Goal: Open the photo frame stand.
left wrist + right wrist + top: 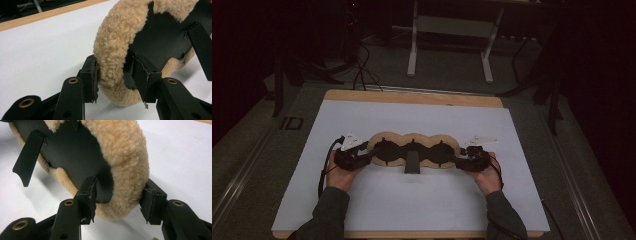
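Observation:
A long three-lobed pad (413, 149), tan fleece round its rim and black inside, lies across the middle of the white table top (412, 205). A black strap (412, 163) sticks out from its middle toward me. My left gripper (370, 153) holds the pad's left end: in the left gripper view the fleece rim (112, 50) sits between the jaws of the left gripper (117, 80) with both pads against it. My right gripper (459, 161) grips the right end likewise, and in the right gripper view the fleece rim (127, 167) fills the gap of the right gripper (120, 197).
A wooden edge (412, 97) borders the far side of the table. Beyond it on the dark floor stand a white table frame (449, 30) and cables (362, 70). Bare white surface lies in front of and behind the pad.

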`<state>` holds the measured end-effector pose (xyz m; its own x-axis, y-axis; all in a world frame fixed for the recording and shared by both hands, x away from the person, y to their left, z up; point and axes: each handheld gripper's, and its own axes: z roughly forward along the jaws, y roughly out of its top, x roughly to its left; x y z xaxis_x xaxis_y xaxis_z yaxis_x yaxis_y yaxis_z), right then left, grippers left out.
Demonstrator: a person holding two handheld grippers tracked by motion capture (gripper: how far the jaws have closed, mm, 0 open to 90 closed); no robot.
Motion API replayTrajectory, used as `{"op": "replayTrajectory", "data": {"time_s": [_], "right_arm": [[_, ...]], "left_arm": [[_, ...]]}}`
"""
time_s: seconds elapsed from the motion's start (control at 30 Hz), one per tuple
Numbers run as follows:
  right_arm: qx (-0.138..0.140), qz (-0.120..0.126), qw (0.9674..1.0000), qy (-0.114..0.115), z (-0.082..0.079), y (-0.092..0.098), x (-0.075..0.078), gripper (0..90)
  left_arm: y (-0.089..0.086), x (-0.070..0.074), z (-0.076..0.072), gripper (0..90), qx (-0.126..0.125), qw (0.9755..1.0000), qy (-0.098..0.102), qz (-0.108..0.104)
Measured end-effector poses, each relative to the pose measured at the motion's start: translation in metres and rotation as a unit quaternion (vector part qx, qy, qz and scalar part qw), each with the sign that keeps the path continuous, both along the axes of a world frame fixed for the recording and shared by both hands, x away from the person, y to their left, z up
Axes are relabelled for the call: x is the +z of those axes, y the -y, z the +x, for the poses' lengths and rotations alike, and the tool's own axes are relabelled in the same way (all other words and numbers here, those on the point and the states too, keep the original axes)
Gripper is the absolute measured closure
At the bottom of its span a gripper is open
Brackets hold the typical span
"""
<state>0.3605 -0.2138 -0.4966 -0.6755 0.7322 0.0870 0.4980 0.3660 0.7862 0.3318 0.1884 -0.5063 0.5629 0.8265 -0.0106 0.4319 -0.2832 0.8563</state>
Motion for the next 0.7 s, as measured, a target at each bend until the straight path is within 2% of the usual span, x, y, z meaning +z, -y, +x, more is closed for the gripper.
{"op": "replayTrajectory", "data": {"time_s": [0.27, 0.4, 0.57, 0.7], "right_arm": [[0.000, 0.010, 0.9999, -0.007, 0.000, 0.002, -0.006, 50.8], [0.004, 0.012, 0.9999, -0.010, -0.001, 0.002, -0.005, 50.2], [0.007, 0.024, 0.9995, -0.020, -0.002, 0.005, -0.005, 49.4], [0.010, 0.037, 0.9988, -0.029, -0.002, 0.007, -0.004, 48.7]], "left_arm": [[0.002, 0.001, -0.003, 56.9, 0.002, 1.0000, 0.000, 0.004], [-0.001, 0.001, -0.006, 57.0, -0.001, 0.9999, -0.005, -0.011], [-0.001, 0.002, -0.010, 57.0, -0.004, 0.9999, -0.006, -0.009], [-0.003, 0.002, -0.013, 56.9, -0.006, 0.9998, -0.010, -0.016]]}}
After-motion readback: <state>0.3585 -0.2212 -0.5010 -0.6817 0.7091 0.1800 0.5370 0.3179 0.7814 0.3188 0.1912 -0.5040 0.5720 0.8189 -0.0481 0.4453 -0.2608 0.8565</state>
